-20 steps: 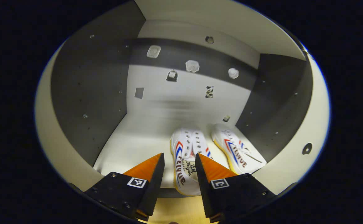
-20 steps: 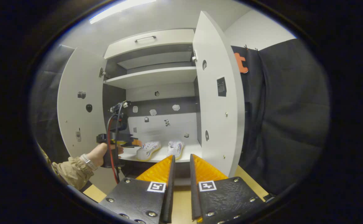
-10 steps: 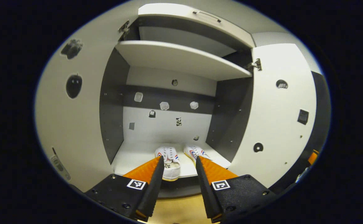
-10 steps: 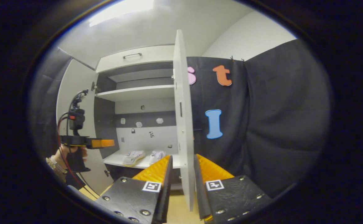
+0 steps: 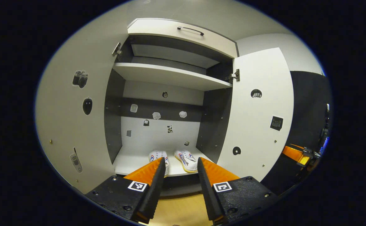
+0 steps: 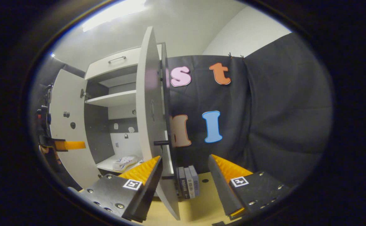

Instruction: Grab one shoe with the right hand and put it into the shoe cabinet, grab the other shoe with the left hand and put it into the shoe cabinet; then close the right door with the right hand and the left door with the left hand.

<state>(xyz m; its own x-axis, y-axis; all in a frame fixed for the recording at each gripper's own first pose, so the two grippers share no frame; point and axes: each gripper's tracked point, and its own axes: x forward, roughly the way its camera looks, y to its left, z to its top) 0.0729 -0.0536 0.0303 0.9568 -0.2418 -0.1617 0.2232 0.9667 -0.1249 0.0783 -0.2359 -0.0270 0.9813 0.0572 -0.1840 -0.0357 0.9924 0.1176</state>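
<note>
Two white shoes with red and blue stripes, the left shoe (image 5: pixel 158 155) and the right shoe (image 5: pixel 186 159), lie side by side on the bottom shelf (image 5: pixel 132 161) of the shoe cabinet. Both doors stand open. My left gripper (image 5: pixel 179 163) is open and empty in front of the cabinet, clear of the shelf. In the right gripper view the right door (image 6: pixel 151 119) is seen edge-on, with its handle (image 6: pixel 161 142) on the outer side. My right gripper (image 6: pixel 185 158) is open, and the door's front edge stands between its fingers, close to the left one. One shoe (image 6: pixel 124 162) shows past the door.
The left door (image 5: pixel 73 119) swings out wide on the left. The right door (image 5: pixel 258 125) angles out on the right, with the other gripper (image 5: pixel 299 153) beyond it. Several books (image 6: pixel 187 185) stand on the wooden floor behind the right door. An upper shelf (image 5: pixel 170 75) spans the cabinet.
My left gripper has pulled back out of the cabinet, leaving its shoe on the shelf. My right gripper has swung right to the right door's edge and opened wider.
</note>
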